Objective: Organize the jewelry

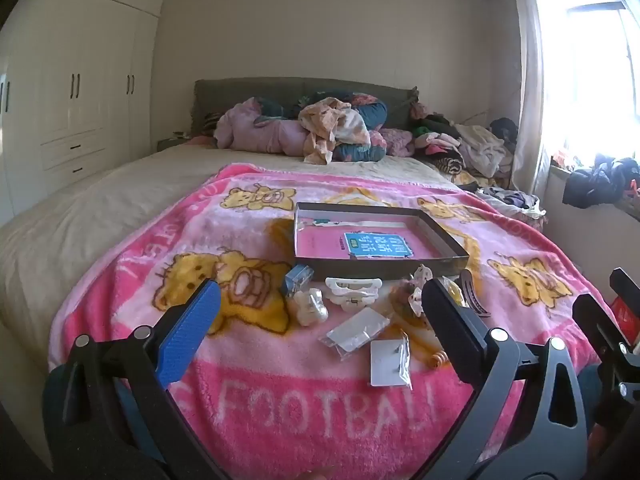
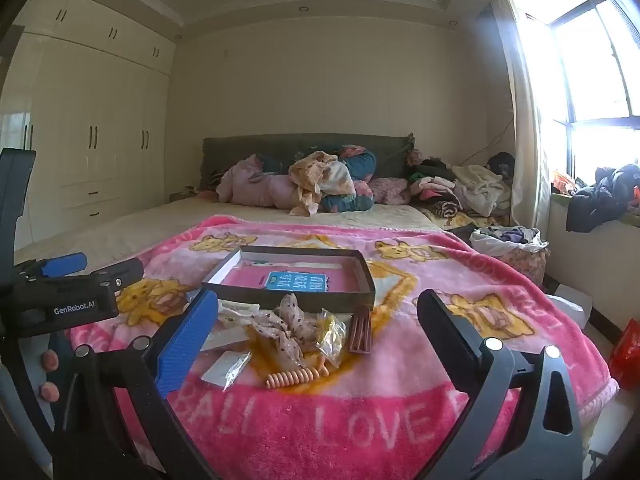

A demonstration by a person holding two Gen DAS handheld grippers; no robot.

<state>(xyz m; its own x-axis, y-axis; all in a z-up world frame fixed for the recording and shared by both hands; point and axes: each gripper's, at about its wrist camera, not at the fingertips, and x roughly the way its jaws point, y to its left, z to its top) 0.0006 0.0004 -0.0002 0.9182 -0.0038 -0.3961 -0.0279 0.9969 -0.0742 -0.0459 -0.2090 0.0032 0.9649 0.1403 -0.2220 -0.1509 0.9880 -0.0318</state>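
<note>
Jewelry and hair pieces lie in a heap on the pink bear blanket (image 1: 304,408), just in front of a shallow dark box (image 1: 376,266) with a pink book inside. Among them are a white hair clip (image 1: 352,291), a pearly piece (image 1: 310,307), a small blue box (image 1: 298,278), clear packets (image 1: 356,330), a white card (image 1: 388,362), a spotted fabric bow (image 2: 284,328), an orange spiral tie (image 2: 292,378), a yellow packet (image 2: 332,336) and a brown comb (image 2: 360,332). My left gripper (image 1: 320,286) hovers open over the heap's left side. My right gripper (image 2: 318,296) is open above its right side. Neither holds anything.
The blanket covers the foot of a bed (image 1: 100,208). Piled clothes (image 1: 312,128) lie by the headboard. White wardrobes (image 1: 80,92) line the left wall. A window (image 2: 592,80), a laundry basket (image 2: 516,248) and a red bag (image 2: 628,356) are on the right.
</note>
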